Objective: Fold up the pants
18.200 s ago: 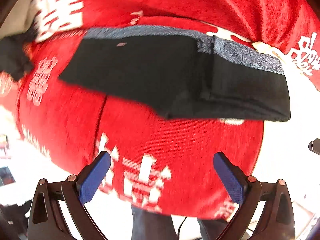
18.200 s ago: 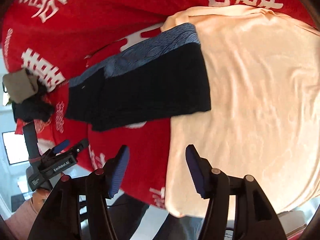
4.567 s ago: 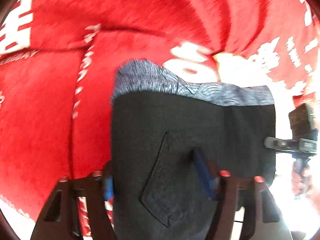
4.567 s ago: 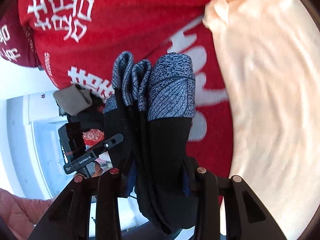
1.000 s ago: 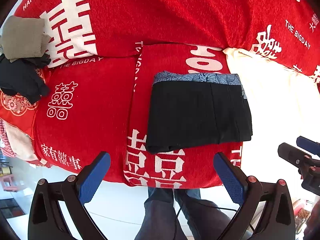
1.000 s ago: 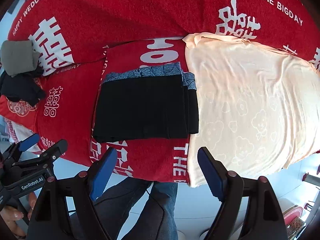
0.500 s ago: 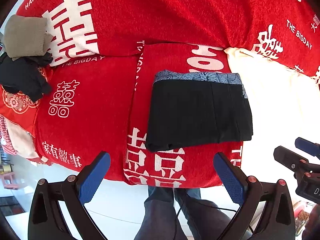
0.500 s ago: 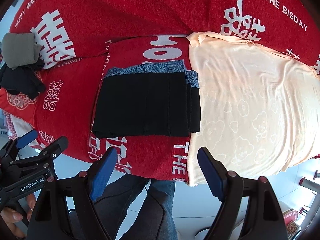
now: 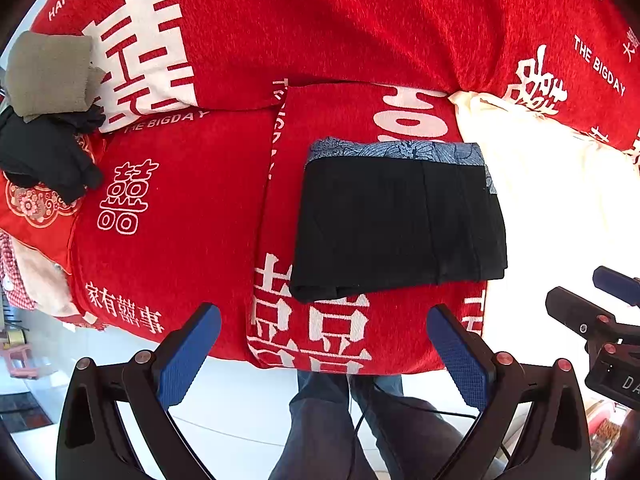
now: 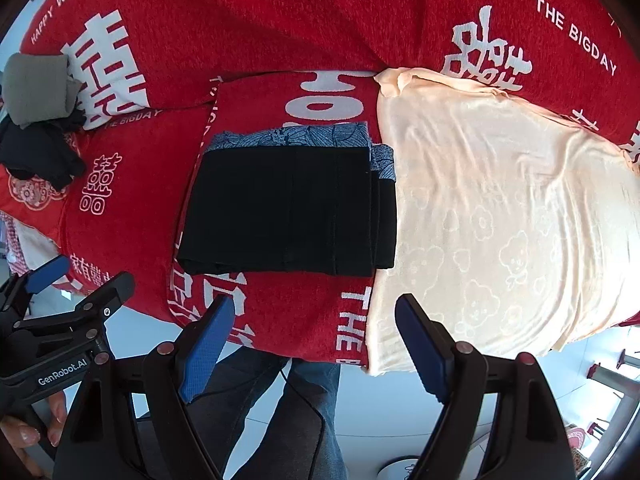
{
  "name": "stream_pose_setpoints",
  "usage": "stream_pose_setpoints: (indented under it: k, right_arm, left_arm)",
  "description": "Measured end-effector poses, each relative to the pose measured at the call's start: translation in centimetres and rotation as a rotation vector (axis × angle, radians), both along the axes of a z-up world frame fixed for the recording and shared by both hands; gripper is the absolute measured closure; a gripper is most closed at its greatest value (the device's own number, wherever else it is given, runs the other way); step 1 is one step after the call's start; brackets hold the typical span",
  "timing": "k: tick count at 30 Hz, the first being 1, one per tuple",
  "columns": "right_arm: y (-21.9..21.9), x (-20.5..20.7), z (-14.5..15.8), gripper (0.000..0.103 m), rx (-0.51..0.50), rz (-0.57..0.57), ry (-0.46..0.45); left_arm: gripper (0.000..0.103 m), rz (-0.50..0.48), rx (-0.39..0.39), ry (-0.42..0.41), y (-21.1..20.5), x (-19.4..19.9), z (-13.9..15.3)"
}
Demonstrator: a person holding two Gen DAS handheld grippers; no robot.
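Left wrist view: left gripper fingers wide, empty, above folded pants on red blanket; cream sheet right of pants overexposed.

Right wrist view: right gripper fingers wide, empty; sheet's bear pattern visible; olive bundle far left of pants, cut off.

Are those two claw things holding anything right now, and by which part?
Nothing is held. The left gripper and the right gripper both hang open above the folded pants, which lie flat on the red blanket.
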State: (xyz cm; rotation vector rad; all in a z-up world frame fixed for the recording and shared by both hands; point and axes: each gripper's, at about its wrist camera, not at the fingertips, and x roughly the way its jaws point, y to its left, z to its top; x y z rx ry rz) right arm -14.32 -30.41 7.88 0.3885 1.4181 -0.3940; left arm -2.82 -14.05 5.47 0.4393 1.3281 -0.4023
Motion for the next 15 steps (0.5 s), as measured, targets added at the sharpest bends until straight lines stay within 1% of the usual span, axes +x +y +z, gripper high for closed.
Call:
stream_pose_setpoints:
  k: [7, 15]
  right_arm:
    - [0.1, 0.44, -0.15, 0.018, -0.021, 0.021, 0.015]
    - [0.3, 0.7, -0.2, 0.018, -0.018, 0.034, 0.013]
  left_arm:
    - [0.0, -0.012, 0.01, -0.007, -0.32, -0.22, -0.14]
    - [0.0, -0.006, -0.002, -0.005, -0.36, -0.02, -0.03]
